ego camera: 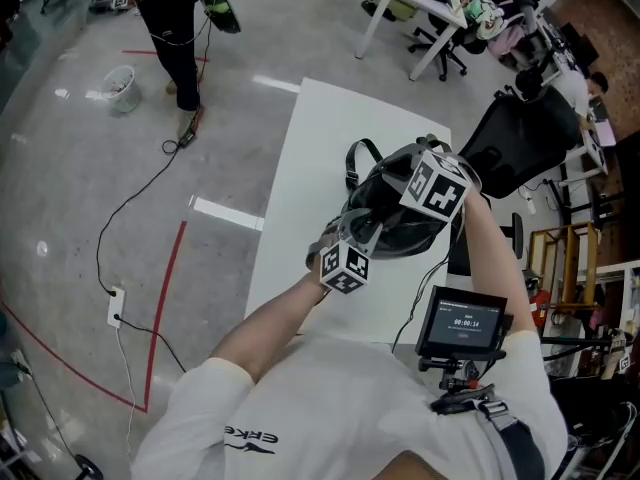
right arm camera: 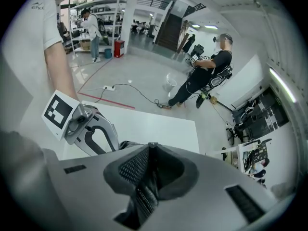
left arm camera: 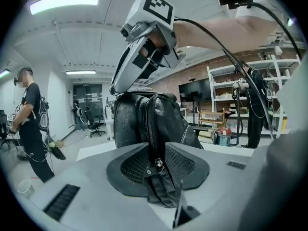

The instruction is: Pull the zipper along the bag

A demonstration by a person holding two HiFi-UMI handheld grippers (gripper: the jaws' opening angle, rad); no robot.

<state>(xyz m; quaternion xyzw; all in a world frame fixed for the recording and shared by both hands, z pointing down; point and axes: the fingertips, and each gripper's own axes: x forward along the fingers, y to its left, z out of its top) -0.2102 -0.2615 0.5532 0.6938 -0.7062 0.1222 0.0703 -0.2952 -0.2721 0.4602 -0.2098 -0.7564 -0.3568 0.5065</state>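
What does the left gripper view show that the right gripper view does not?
Only the left gripper view shows the zipper pull between the jaws and the zipper track running up the bag. Only the right gripper view shows the red floor line and the power strip. Both show black bag material pinched between the jaws.

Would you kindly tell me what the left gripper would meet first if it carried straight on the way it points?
The black bag: the left gripper has its jaws shut on the zipper pull, and the bag's body stands directly ahead. The right gripper on top looks above that line.
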